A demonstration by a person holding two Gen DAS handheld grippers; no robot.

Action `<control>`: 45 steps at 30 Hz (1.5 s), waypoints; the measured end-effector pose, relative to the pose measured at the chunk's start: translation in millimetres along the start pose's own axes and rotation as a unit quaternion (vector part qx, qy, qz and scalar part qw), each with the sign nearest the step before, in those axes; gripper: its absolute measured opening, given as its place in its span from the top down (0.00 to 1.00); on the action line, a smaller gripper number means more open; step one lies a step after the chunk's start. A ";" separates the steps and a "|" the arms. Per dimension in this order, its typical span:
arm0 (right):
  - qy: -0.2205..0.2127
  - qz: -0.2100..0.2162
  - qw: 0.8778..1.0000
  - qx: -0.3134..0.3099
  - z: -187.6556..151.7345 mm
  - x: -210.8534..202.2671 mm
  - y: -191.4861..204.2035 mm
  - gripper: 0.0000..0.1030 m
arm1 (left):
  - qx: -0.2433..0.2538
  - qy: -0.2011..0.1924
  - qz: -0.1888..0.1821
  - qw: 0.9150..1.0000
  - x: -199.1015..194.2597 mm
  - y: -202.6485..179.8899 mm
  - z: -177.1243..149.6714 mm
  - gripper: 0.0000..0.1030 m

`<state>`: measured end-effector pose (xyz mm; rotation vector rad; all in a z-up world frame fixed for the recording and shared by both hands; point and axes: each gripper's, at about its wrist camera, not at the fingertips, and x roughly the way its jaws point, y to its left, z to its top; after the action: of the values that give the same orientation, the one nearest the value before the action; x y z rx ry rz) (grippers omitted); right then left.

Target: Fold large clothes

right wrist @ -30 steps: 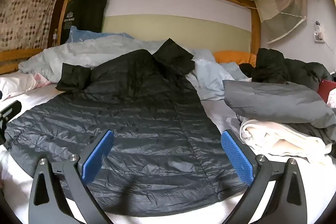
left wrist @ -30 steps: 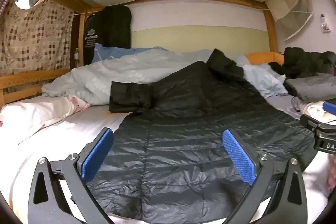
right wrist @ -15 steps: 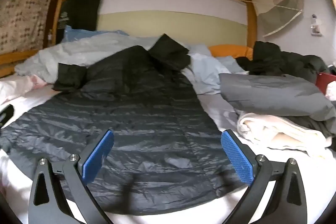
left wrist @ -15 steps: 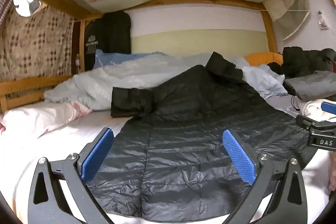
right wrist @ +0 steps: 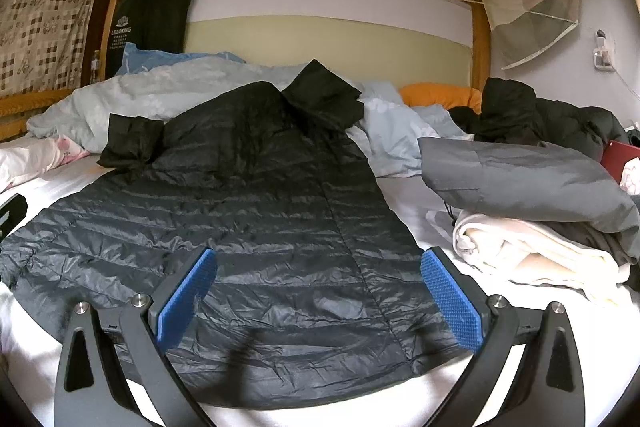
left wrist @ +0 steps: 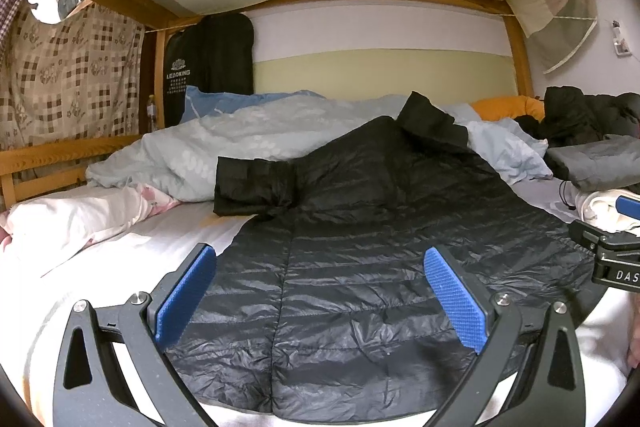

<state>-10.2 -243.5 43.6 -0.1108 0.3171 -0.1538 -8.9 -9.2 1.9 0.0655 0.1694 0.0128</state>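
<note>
- Black quilted down coat (left wrist: 360,267) spread flat on the white bed sheet (left wrist: 132,259), hem nearest both cameras, collar (right wrist: 324,95) at the far end riding up onto the pale blue duvet (left wrist: 248,143).
- One sleeve (left wrist: 252,187) bunched and folded across at the coat's left shoulder; other sleeve not visible, probably tucked under.
- Left gripper (left wrist: 320,301) hovering above the coat's hem, jaws wide apart, nothing between the blue pads (left wrist: 186,297).
- Right gripper (right wrist: 318,299) likewise over the hem, toward the coat's right edge, jaws wide, empty.
- Stack of folded clothes (right wrist: 532,195) just right of the coat: grey piece on top, cream one beneath. Dark jacket heap (right wrist: 540,115) beyond the stack.
- Judged handling: light, puffy, very compliant; shiny shell likely slippery, so a shallow pinch may slide off. Trapped air will likely spring folds back open; pressing flat after each fold advisable.
- Judged grasp points: hem corners, one per gripper, biting past the stitched edge seam where the fabric is doubled; alternatively the side seams for a lengthwise fold.
- Stage estimate: garment laid out, no fold yet made; loose sleeve needs laying inward over the body first.
</note>
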 end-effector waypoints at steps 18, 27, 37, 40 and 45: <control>0.002 0.000 1.000 -0.022 0.8 0.7 5.1 0.00 | 0.001 0.001 0.001 1.000 1.0 1.2 -2.3 0.00; 0.002 0.001 1.000 -0.023 0.4 0.5 6.2 0.00 | 0.001 0.001 0.000 1.000 1.0 1.1 -2.1 0.00; 0.004 0.003 1.000 -0.025 0.4 0.8 9.3 0.00 | -0.001 0.005 0.001 1.000 1.3 1.3 -3.3 0.00; 0.004 0.003 1.000 -0.024 -0.2 0.3 9.6 0.00 | -0.003 0.006 0.001 1.000 1.8 0.9 -5.5 0.00; 0.003 0.005 1.000 -0.025 0.3 0.3 9.1 0.00 | -0.003 0.007 0.001 1.000 1.9 1.3 -5.1 0.00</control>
<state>-8.6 -234.6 42.6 -0.1572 0.3271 -0.1362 -7.8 -7.5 -3.4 0.0599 0.1840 0.0152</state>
